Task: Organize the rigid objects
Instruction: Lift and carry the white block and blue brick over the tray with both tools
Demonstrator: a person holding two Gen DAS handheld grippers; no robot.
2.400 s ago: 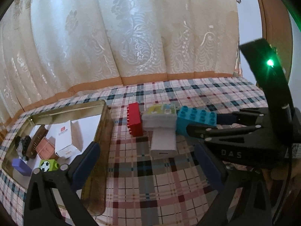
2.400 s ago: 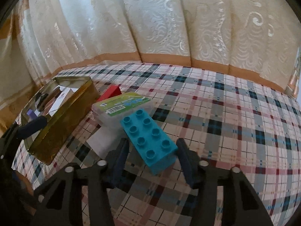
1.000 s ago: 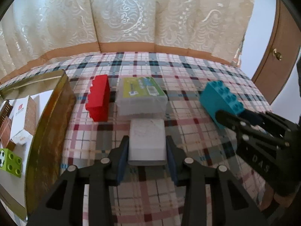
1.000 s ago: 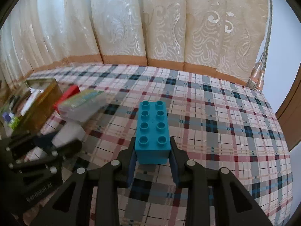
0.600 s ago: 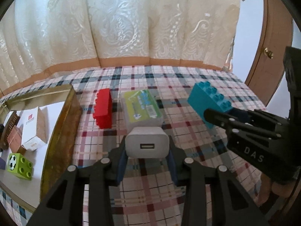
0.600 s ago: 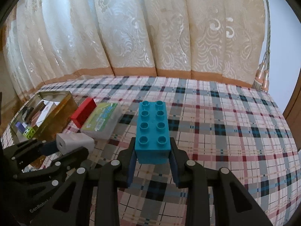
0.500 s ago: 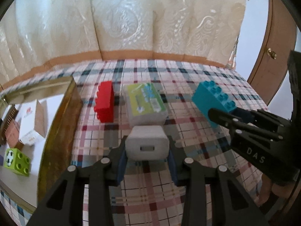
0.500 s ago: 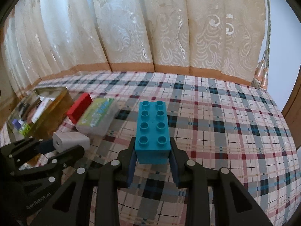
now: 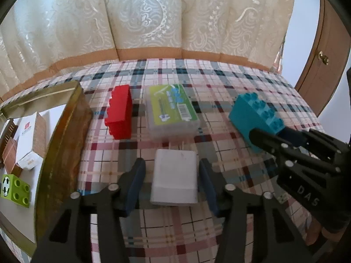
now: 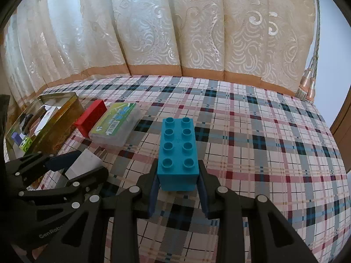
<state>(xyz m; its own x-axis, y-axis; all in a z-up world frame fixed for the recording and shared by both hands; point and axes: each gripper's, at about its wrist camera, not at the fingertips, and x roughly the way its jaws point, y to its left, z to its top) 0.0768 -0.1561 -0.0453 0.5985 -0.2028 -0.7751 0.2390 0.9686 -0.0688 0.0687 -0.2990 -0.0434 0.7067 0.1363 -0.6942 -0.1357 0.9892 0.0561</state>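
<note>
Straddling the white charger (image 9: 174, 179) on the plaid cloth (image 9: 175, 236) with the left gripper (image 9: 171, 167), narrowly parted, seemingly not pressing. Clamping the teal brick (image 10: 178, 151) in the right gripper (image 10: 178, 173), lifted, probably for the gold tin (image 9: 63, 135). Farther off, waiting unsorted: red brick (image 9: 119, 114), clear box (image 9: 172, 111).

The gold tin (image 9: 63, 140), left of the left gripper (image 9: 171, 182), runs off the left-wrist picture's edge, so its far wall and some contents are cut off. Inside it, the brown comb-like piece (image 9: 6, 131) shows only partly, and the print on the white carton (image 9: 27, 135) is too small to read. In the right-wrist view the tin's contents are tiny; the dark item (image 10: 26, 118) at its far end cannot be identified. The label text on the clear plastic case (image 9: 172, 111) ahead of the left gripper is blurred. The right gripper's (image 10: 177, 188) near finger (image 9: 269, 140) hides part of the teal brick (image 9: 256, 116).
</note>
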